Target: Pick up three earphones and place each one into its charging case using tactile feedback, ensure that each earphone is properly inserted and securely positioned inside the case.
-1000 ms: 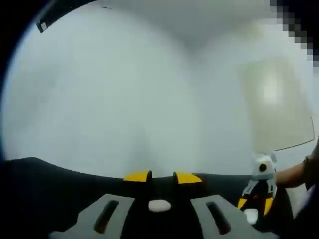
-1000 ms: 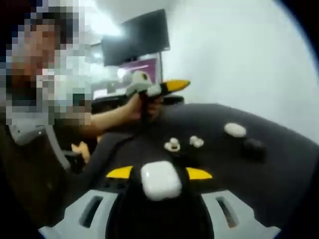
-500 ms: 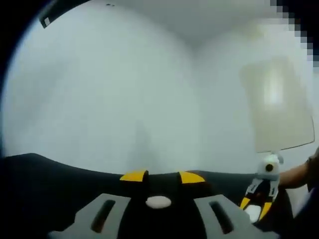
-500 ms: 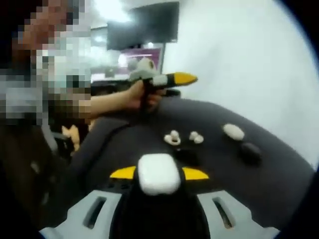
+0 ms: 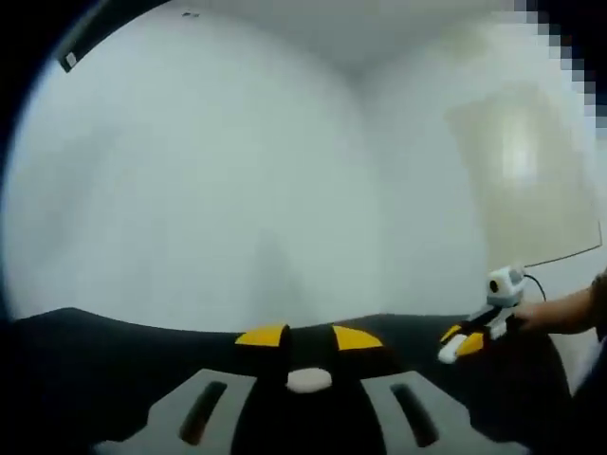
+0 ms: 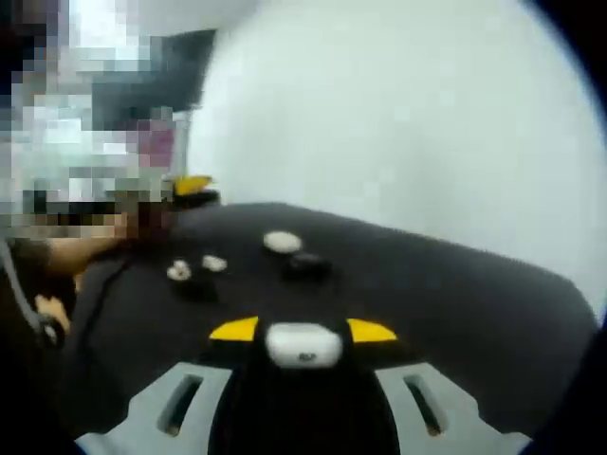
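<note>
In the left gripper view, my left gripper (image 5: 308, 337) is shut on a small white earphone (image 5: 308, 380) above the black table (image 5: 114, 360). My right gripper (image 5: 467, 339) comes in from the right, held by a hand (image 5: 569, 311). In the right gripper view, my right gripper (image 6: 303, 330) is shut on a white charging case (image 6: 303, 344). Beyond it on the black table (image 6: 455, 303) lie two white earphones (image 6: 178, 272) (image 6: 213, 263), a white case (image 6: 282, 242) and a black case (image 6: 305, 265). The left gripper's yellow tip (image 6: 193, 185) shows at far left, blurred.
A plain white wall (image 5: 237, 171) stands behind the table in both views. A dark screen (image 6: 180, 81) hangs at the upper left of the right gripper view. The table's right side (image 6: 474, 313) is bare black cloth.
The right gripper view has swung, so the table items now sit to the left. The white case now shows a narrower face. In the left gripper view the right gripper has tilted over to point left.
</note>
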